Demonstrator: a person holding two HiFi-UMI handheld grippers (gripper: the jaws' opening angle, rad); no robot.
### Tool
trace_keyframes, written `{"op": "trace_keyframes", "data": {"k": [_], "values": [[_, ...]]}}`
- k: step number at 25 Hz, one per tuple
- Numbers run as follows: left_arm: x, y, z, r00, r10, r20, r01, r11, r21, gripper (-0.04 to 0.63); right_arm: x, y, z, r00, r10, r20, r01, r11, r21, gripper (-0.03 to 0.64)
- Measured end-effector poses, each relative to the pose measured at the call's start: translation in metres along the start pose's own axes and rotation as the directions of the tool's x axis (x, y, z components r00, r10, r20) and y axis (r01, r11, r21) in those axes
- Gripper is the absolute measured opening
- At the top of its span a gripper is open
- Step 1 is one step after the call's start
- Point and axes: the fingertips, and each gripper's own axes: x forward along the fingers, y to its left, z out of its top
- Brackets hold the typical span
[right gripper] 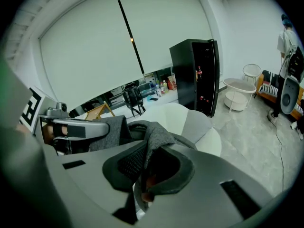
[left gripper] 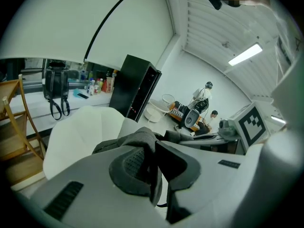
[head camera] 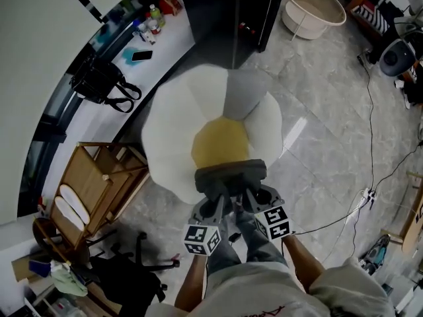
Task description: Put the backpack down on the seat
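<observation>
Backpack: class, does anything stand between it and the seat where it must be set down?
Nothing visible does. The backpack, gripped by the left claw and right claw, hangs over the near edge of the yellow seat. Nothing lies on the part of the cushion that shows. The spot directly beneath the backpack is hidden.

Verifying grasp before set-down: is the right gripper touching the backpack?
Touching. The right gripper view shows the right gripper with its jaws closed on a fold of the grey backpack, the fabric pinched between the pads.
</observation>
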Motion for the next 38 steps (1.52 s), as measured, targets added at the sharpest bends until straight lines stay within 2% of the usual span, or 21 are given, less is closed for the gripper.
{"op": "trace_keyframes", "data": {"k": [5, 11, 19, 23, 28, 31, 35, 38], "values": [[0.015, 0.023, 0.005, 1.0, 0.007, 0.001, -0.007, 1.0, -0.01, 0.055, 0.025, -0.004, 0.005, 1.0, 0.0, -0.008, 0.0, 1.0, 0.014, 0.054], [0.045, 0.055, 0.026, 1.0, 0.018, 0.014, -0.018, 1.0, -0.015, 0.055, 0.064, -0.02, 0.031, 1.0, -0.007, 0.008, 0.007, 1.0, 0.007, 0.054], [0.106, 0.098, 0.076, 0.999, 0.016, 0.029, -0.018, 0.999, 0.045, 0.055, 0.126, -0.054, 0.082, 0.999, -0.034, 0.039, 0.035, 0.999, -0.025, 0.055], [0.138, 0.122, 0.105, 0.999, 0.015, 0.038, -0.017, 0.999, 0.046, 0.055, 0.158, -0.074, 0.111, 0.998, -0.043, 0.045, 0.045, 0.998, -0.053, 0.055], [0.173, 0.148, 0.129, 0.999, 0.02, 0.049, -0.021, 1.0, 0.017, 0.055, 0.194, -0.096, 0.133, 0.998, -0.045, 0.048, 0.047, 0.998, -0.042, 0.055], [0.194, 0.165, 0.126, 0.999, 0.028, 0.02, -0.028, 1.0, 0.009, 0.056, 0.22, -0.113, 0.129, 0.998, -0.051, 0.023, 0.051, 0.999, -0.01, 0.055], [0.223, 0.185, 0.087, 0.997, 0.038, -0.069, -0.037, 0.999, 0.011, 0.055, 0.25, -0.128, 0.094, 0.998, -0.041, -0.057, 0.041, 0.999, 0.005, 0.057], [0.232, 0.194, 0.083, 0.998, 0.039, -0.054, -0.041, 0.999, -0.028, 0.056, 0.262, -0.129, 0.09, 0.997, -0.047, -0.057, 0.045, 0.998, -0.032, 0.057]]}}
